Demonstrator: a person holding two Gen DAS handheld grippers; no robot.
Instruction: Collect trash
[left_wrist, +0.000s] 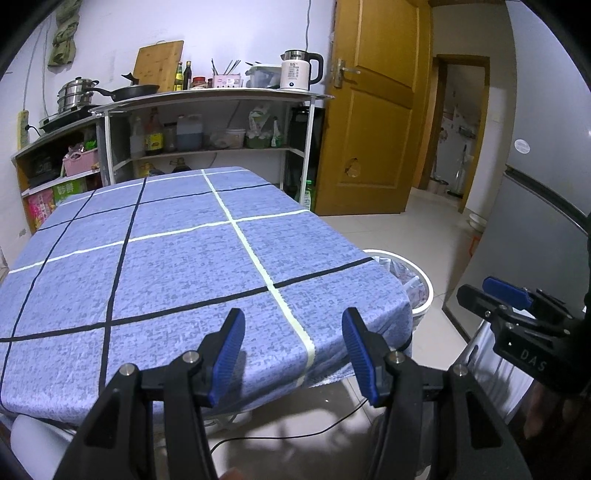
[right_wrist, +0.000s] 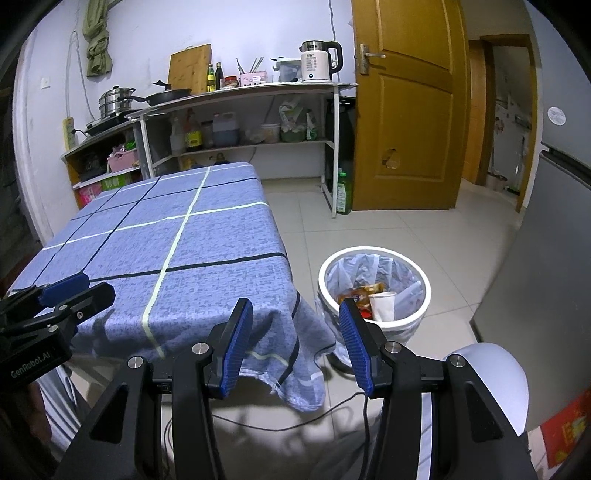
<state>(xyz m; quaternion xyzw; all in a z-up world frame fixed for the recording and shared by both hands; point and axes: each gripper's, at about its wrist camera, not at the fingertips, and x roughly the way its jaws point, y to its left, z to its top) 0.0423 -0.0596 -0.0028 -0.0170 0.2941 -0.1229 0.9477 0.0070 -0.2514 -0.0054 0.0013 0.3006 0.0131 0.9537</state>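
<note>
A white trash bin with a clear liner stands on the floor right of the table; its rim also shows in the left wrist view. Inside lie a white paper cup and coloured wrappers. My left gripper is open and empty above the near edge of the table with its blue checked cloth. My right gripper is open and empty above the table's near right corner, left of the bin. No trash shows on the cloth.
A metal shelf with a kettle, pans and bottles stands behind the table. A wooden door is at the back right, a grey fridge on the right. A white stool and a black cable lie near me.
</note>
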